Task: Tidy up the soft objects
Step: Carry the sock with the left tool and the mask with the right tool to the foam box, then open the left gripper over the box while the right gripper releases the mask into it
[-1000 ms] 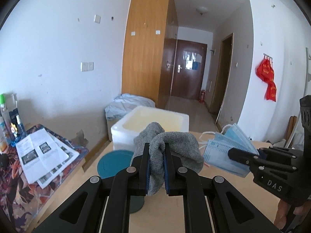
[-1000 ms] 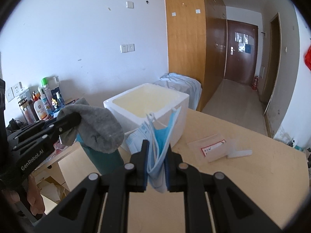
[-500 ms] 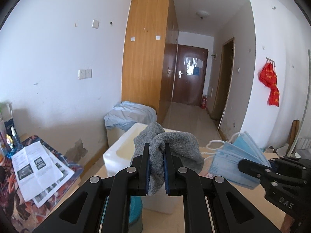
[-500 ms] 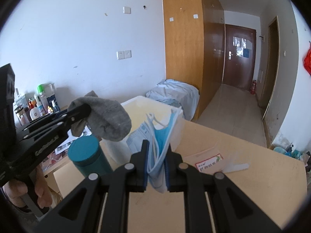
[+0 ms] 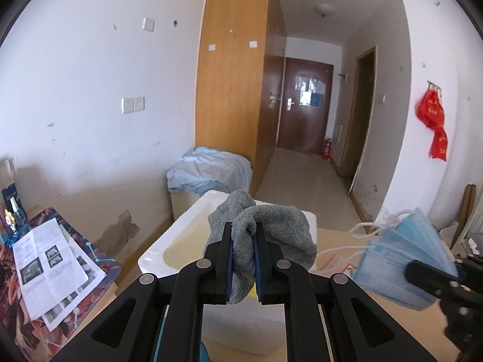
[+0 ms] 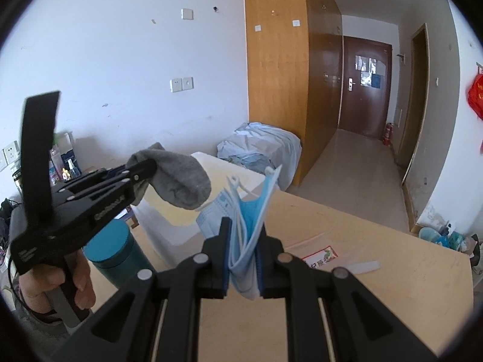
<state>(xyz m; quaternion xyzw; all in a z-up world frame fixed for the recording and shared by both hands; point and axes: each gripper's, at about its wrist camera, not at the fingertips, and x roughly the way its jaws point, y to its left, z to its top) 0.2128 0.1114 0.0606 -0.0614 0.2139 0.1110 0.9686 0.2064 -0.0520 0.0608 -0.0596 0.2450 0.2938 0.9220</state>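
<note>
Left gripper [image 5: 244, 264] fingers clamp sock [image 5: 271, 232]; right gripper [image 6: 244, 259] pinches masks [image 6: 250, 220], lower edges hidden.

teal cup [image 5: 181, 353] mostly hidden behind left tool [image 5: 244, 259], masks [image 5: 404, 259] motion-blurred

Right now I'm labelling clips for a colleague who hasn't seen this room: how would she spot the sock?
Find the wooden table with the white foam box on it. Above the box's open top, the left gripper pinches a gray sock. Unlike the flat blue masks in the right gripper, it is thick, knitted and gray.
</note>
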